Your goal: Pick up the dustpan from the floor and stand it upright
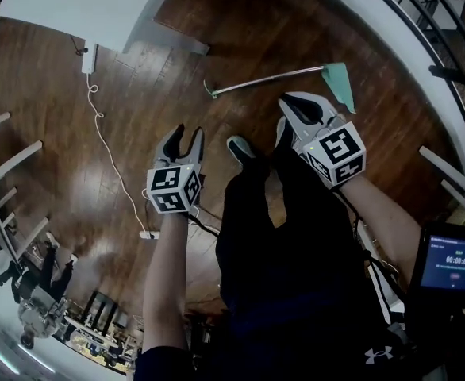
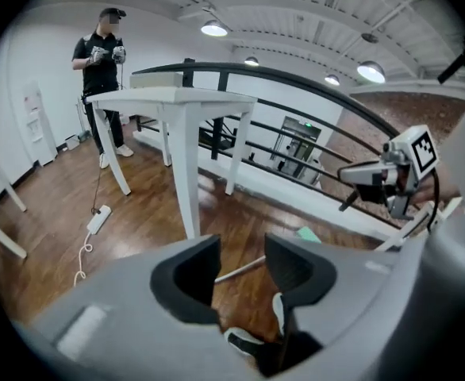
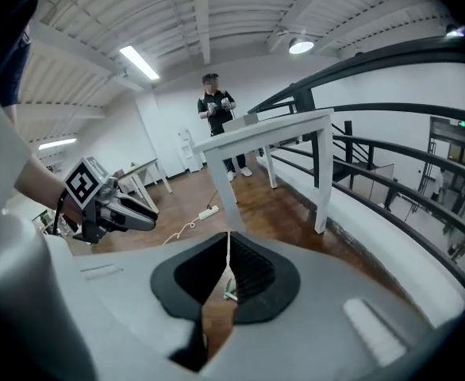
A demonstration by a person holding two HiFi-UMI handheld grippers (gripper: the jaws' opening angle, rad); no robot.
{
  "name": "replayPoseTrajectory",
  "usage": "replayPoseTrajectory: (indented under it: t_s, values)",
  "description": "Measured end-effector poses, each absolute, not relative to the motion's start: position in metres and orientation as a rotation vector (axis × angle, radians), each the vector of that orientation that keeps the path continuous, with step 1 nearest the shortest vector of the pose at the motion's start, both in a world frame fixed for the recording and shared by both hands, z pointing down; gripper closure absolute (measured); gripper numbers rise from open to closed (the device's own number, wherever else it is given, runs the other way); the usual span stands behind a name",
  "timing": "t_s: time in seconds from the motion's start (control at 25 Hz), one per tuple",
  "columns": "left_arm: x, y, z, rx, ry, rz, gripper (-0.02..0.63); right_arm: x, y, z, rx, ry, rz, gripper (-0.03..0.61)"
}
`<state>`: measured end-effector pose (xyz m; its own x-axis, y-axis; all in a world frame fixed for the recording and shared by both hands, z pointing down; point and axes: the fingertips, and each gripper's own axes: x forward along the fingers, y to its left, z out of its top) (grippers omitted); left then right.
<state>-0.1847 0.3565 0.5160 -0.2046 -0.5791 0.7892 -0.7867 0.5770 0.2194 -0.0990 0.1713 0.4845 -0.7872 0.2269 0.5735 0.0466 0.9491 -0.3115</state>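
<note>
My left gripper (image 2: 240,254) has its dark padded fingers (image 2: 186,280) apart and grips nothing. Only floor and a stretch of handle show in the gap. My right gripper (image 3: 228,244) has its ribbed fingers (image 3: 252,272) together at the tips, empty.

The dustpan (image 1: 268,78) lies flat on the floor (image 1: 137,133) just ahead of both grippers, apart from both. Its long axis runs left-right in the head view, tilted slightly up to the right. It has a thin pale handle with a green hooked end at the left, and a flat mint-green wedge pan (image 1: 340,83) at the right, near my right gripper. What's in the pan is too small to tell.

The floor is glossy dark wood planks. A white power strip (image 1: 89,58) with a wavy white cable (image 1: 109,149) lies to the left. A white table (image 1: 82,6) stands beyond.
</note>
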Motion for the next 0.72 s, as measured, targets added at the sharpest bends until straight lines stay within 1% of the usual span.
replayPoseTrajectory:
  t_s: [0.24, 0.36, 0.6, 0.72]
  values:
    - [-0.205, 0.357, 0.651, 1.132, -1.805, 0.311, 0.434, -0.107, 0.173, 0.605, -0.304, -2.412, 0.246, 0.565]
    - [-0.217, 0.367, 0.718, 1.138, -1.779, 0.341, 0.447, -0.112, 0.179, 0.667, -0.409, -2.383, 0.202, 0.566]
    - [-0.247, 0.395, 0.855, 1.156, -1.74, 0.345, 0.449, -0.151, 0.209, 0.792, -0.646, -2.314, 0.139, 0.566]
    - [-0.255, 0.392, 0.908, 1.158, -1.748, 0.344, 0.449, -0.159, 0.208, 0.848, -0.747, -2.286, 0.069, 0.566]
